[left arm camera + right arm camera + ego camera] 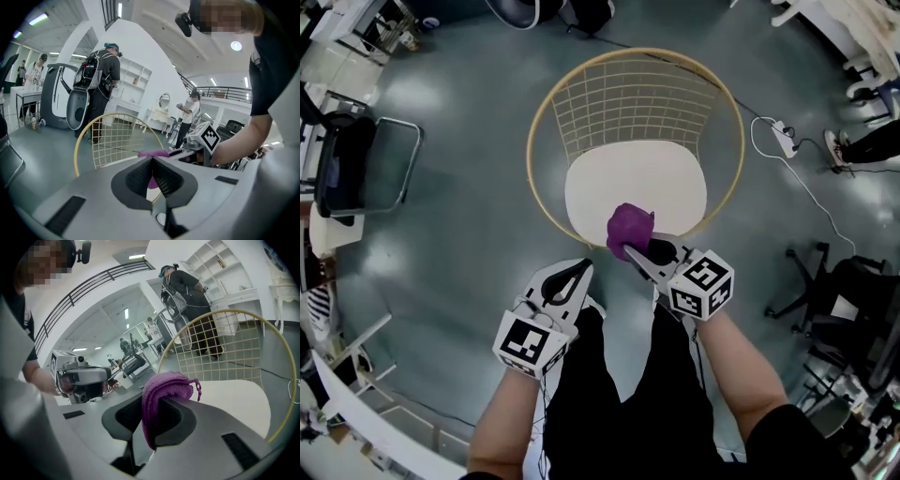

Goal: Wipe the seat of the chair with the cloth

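A round chair with a gold wire back and a white seat stands in front of me on the floor. My right gripper is shut on a purple cloth, which hangs bunched over the seat's near edge. In the right gripper view the purple cloth is pinched between the jaws, with the white seat beyond. My left gripper hovers left of the cloth, just short of the seat, its jaws closed on nothing. The left gripper view shows the purple cloth and the chair's wire back past the shut jaws.
A black chair stands at the far left, and an office chair base at the right. A white power strip and cable lie on the floor to the chair's right. People stand in the background.
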Available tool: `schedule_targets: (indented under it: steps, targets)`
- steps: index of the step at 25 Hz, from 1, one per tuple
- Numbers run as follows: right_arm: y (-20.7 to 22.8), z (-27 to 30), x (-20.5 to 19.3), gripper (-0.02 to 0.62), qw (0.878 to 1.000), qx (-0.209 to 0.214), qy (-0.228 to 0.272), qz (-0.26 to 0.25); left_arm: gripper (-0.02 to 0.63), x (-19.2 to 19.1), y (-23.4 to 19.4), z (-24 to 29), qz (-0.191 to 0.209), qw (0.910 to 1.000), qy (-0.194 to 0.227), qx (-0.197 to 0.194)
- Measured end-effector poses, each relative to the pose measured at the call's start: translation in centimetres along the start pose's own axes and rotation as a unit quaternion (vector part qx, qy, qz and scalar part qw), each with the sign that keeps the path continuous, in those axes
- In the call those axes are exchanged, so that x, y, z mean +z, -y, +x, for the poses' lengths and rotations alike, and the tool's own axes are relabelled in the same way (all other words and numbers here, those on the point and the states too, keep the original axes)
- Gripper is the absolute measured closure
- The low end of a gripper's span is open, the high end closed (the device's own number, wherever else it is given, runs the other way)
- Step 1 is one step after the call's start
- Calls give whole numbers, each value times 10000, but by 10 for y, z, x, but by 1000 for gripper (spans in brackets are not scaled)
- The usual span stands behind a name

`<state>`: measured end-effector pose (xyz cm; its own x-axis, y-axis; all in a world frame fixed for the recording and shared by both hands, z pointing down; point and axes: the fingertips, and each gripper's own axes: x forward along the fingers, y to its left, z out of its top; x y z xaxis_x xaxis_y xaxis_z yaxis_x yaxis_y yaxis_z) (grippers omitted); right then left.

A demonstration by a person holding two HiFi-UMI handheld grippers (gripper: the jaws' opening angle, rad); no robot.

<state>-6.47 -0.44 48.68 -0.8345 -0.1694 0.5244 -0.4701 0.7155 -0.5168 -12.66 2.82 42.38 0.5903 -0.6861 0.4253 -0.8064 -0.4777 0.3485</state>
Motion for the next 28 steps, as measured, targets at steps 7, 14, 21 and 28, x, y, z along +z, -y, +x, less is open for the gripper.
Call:
schedule_targets:
  steps: [7, 14, 21, 28]
  targets:
    - [22, 68, -37, 525, 9992, 34, -271, 279, 589, -44, -47, 23, -5, 9998, -204, -66]
    - [36, 110, -81, 525, 9970, 101, -615, 462, 589, -83, -69, 37, -154, 9995, -280, 2]
    - [52, 134, -113, 525, 9941, 116, -829, 695, 589, -110, -74, 48, -311, 9991, -265, 101]
    - [66, 157, -134, 525, 9911, -81, -1083, 767, 589, -129, -77, 51, -408, 9986, -282, 156]
